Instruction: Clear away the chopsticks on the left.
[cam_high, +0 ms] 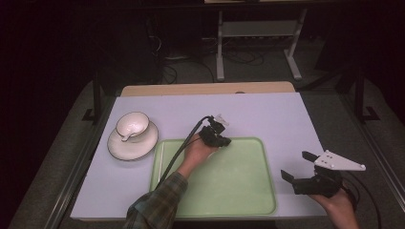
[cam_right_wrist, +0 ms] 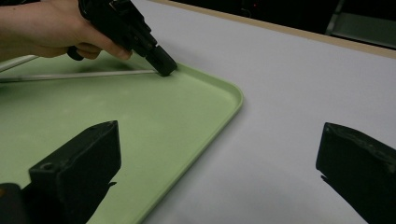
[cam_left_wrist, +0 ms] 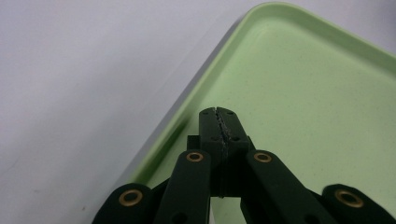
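Resting over the far edge of the green tray (cam_high: 239, 186), the left gripper (cam_left_wrist: 219, 122) has its jaws pressed together on nothing. The right gripper (cam_high: 297, 167) hovers just right of the tray, jaws spread wide. A cup (cam_high: 131, 125) sits on a saucer (cam_high: 114, 148) at the left.

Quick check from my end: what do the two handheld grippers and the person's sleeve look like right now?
Both grippers are black with two jaws. The left gripper trails a dark cable, and its linkage shows brass-coloured pivot rings. The right gripper carries a grey three-cornered plate on top. The left forearm wears a plaid sleeve.
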{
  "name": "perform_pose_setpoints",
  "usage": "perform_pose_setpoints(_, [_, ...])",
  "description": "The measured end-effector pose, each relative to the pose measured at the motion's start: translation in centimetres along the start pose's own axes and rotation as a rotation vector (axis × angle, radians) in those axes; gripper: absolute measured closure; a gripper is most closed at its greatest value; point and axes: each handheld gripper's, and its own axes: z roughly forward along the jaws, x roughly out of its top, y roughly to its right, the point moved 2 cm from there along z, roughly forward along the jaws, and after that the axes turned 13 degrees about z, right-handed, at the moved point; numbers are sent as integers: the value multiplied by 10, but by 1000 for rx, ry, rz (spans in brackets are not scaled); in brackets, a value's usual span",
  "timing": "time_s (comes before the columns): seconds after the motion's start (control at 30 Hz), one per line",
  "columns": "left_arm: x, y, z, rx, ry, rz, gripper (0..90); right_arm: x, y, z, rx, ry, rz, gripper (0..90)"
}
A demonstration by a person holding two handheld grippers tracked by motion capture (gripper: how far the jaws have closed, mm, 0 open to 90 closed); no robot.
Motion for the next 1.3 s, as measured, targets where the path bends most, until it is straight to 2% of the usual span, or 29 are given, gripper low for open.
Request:
perform_pose_setpoints(0.3, [-10,-8,-10,46,-8,-22,900,0,0,1,0,-3,0,0])
perform_pose_setpoints(1.3, [-50,-24,-50,118,-44,-87,900,0,0,0,-5,-4,0,0])
